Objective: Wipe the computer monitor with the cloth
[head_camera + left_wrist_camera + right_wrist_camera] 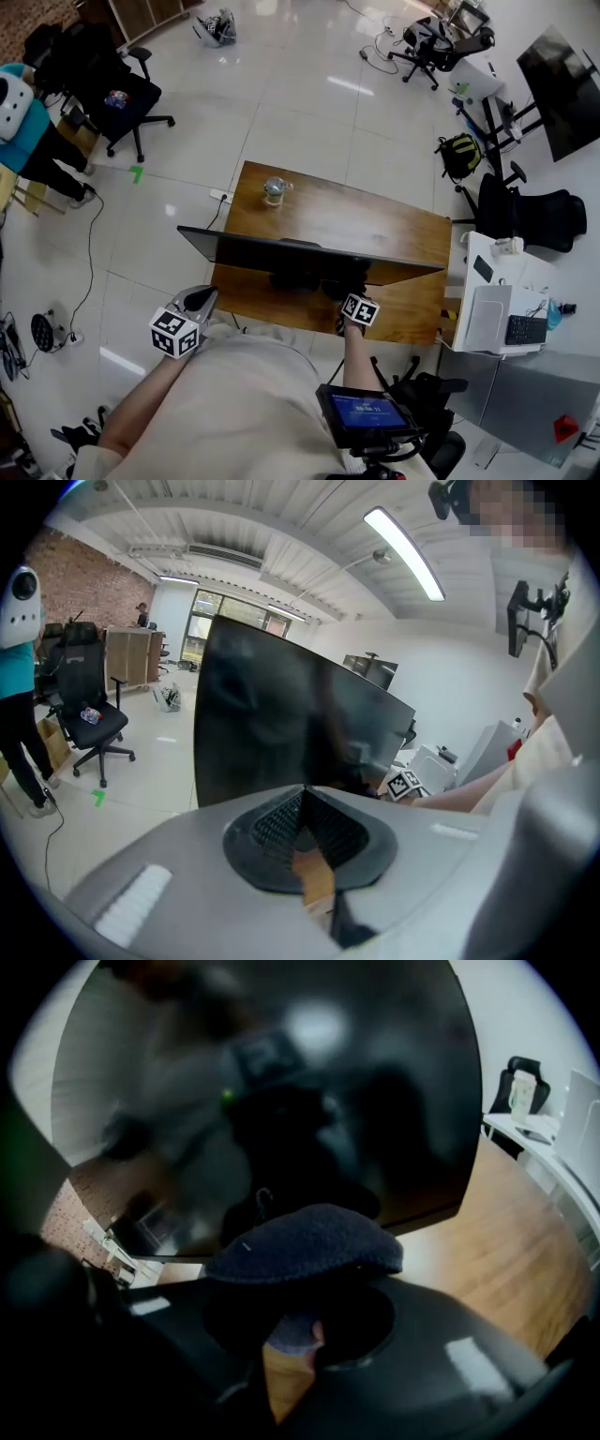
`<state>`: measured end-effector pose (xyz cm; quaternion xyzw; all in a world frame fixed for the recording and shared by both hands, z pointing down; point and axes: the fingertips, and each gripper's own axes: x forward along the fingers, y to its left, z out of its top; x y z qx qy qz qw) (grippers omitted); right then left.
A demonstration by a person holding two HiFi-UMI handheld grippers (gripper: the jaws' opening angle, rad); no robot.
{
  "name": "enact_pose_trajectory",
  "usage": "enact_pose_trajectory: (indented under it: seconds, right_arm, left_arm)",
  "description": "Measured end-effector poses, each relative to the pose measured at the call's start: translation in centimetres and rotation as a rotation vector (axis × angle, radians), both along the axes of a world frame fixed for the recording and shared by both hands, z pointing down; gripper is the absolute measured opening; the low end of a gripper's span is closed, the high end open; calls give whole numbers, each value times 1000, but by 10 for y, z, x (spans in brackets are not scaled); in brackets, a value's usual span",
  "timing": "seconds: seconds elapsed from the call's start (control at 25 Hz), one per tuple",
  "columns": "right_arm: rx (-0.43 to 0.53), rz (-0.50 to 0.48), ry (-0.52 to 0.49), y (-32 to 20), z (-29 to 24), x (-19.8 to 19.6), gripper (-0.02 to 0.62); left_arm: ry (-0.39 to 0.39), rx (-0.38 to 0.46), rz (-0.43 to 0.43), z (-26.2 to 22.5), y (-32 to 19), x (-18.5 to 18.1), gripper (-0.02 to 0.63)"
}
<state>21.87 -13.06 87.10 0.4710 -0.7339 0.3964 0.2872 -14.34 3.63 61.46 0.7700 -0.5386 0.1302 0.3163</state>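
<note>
Two grippers are sharing the work unevenly. The right gripper (pixel 302 1324) is pinching the dark cloth (pixel 305 1241) close before the monitor (pixel 281 251) on the wooden desk (pixel 384 223). The left gripper (pixel 302 803) is hanging pressed together, empty. Wiping is probably beginning, and the next move is likely calling for light contact and sweeping sideways.

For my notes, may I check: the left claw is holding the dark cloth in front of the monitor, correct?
Not quite: the right claw holds the dark cloth in front of the monitor, as the right gripper view shows. The left claw is shut, empty.
</note>
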Motion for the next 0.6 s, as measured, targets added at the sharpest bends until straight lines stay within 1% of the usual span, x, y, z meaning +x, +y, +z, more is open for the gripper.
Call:
enact_pose_trajectory:
  seconds: [0.2, 0.36, 0.6]
  right_arm:
    - [-2, -57, -16, 9, -1, -28, 83]
    - [-8, -42, -26, 13, 1, -45, 83]
    - [-12, -48, -22, 21, 1, -68, 83]
  left_arm:
    - [-6, 3, -16, -4, 4, -26, 0]
    - [-7, 3, -16, -4, 8, -39, 0]
    - [-2, 2, -22, -3, 18, -53, 0]
